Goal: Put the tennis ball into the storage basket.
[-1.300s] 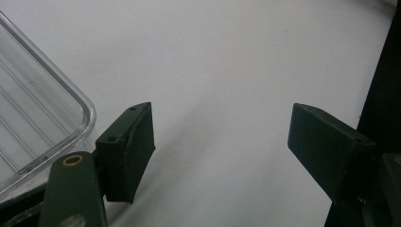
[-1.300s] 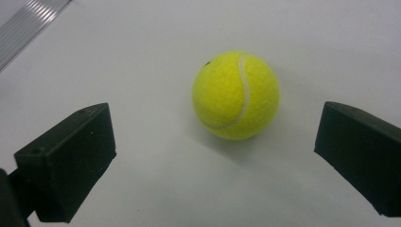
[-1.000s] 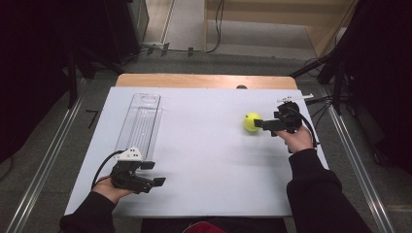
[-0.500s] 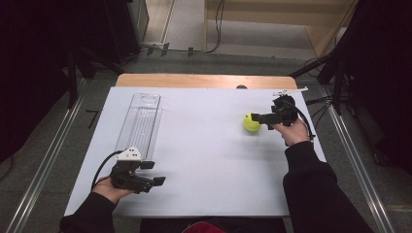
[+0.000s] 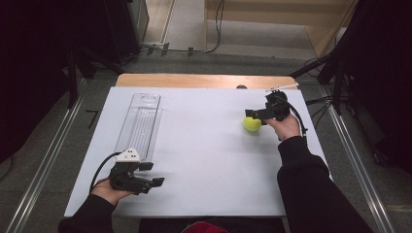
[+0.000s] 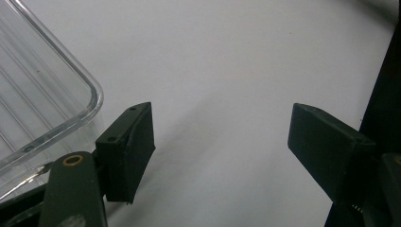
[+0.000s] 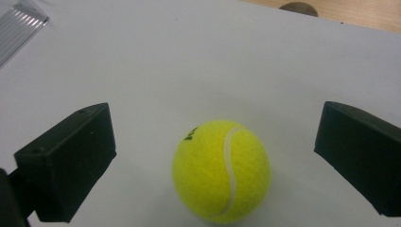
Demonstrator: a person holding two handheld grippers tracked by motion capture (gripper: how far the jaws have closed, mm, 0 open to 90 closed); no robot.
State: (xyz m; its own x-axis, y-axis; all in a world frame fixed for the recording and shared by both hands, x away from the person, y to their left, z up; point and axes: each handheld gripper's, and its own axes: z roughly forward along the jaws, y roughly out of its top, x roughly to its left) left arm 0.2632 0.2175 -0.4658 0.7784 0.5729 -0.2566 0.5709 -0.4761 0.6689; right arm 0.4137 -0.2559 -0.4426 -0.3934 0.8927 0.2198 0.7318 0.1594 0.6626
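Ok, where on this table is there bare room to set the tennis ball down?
The widest free patch is the white sheet between the clear tray and the tennis ball. The front edge between the two forearms is bare too. It is crowded around the right tool and beside the left tool.

The tennis ball (image 7: 221, 170) is bright yellow-green and fuzzy, with 1 curved white seam facing the camera and a small dark printed mark at its upper left. It rests on the white table surface, between the 2 spread jaws of the right gripper (image 7: 213, 161), clear of both, slightly nearer the left-hand jaw in the right gripper view.

In the high view the tennis ball (image 5: 251, 124) sits just beside the gripper's tips.
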